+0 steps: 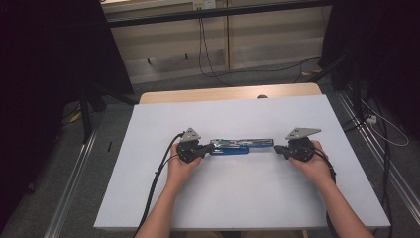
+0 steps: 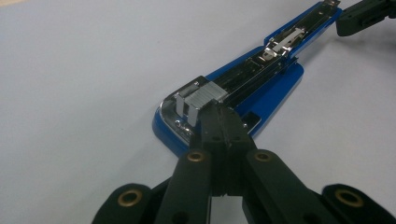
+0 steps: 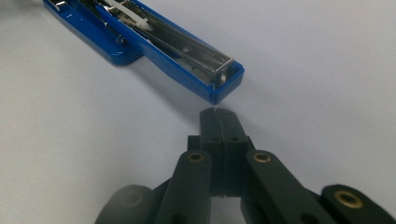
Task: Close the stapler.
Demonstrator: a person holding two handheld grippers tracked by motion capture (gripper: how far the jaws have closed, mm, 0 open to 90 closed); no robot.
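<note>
White tabletop (image 1: pixel 237 198): rectangular, matte, seated on a light wooden table (image 1: pixel 163 95) whose edge projects along the far side. Grey carpeted floor (image 1: pixel 277 79): surrounds the table. Black cables (image 1: pixel 203 49): hang down the beige wall panel (image 1: pixel 163 47) and trail across the floor. Metal rails (image 1: pixel 74 173): run along the floor at both sides of the table.

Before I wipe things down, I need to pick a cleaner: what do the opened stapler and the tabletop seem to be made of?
Stapler: glossy blue shell, probably moulded plastic by its even colour; inner channel and staple block look like bright metal, with sharp reflections. Table: matte pale sheet, likely laminate or plastic, over a wood-toned edge at the far side.
</note>
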